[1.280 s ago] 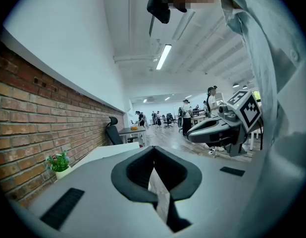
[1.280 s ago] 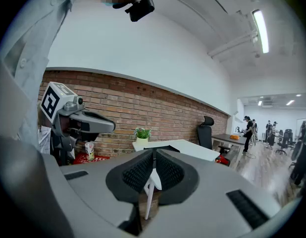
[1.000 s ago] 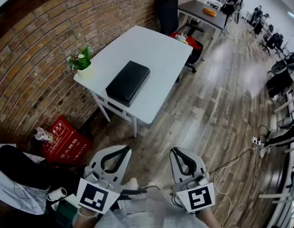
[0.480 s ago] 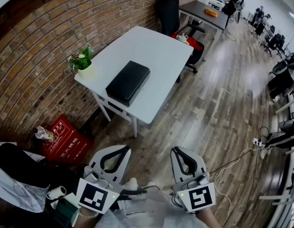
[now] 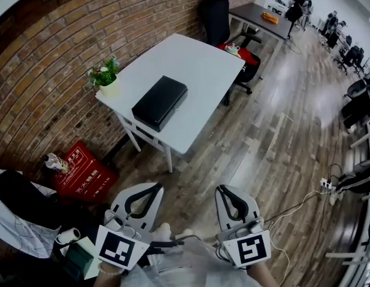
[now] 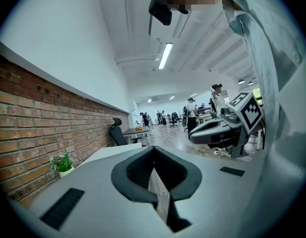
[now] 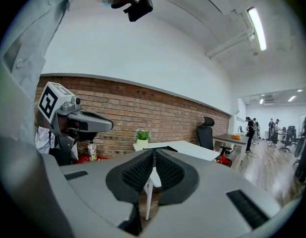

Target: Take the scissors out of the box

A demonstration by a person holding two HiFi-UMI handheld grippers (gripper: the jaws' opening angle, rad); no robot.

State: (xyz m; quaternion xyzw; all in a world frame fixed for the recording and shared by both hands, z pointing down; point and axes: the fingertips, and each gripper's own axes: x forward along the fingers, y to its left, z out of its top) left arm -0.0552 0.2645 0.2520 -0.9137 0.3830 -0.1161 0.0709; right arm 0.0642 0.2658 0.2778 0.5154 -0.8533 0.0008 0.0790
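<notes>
On the white desk [image 5: 197,64], near its closer edge and the potted plant [image 5: 104,75] corner, the black box [image 5: 160,102] lies closed; I cannot see the scissors. My left claw [image 5: 158,186] and right claw [image 5: 223,189] are both pressed together, empty.

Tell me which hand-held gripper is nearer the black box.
Left. The left hand-held gripper is short of the black box, over the floor; the right hand-held gripper is farther right.
</notes>
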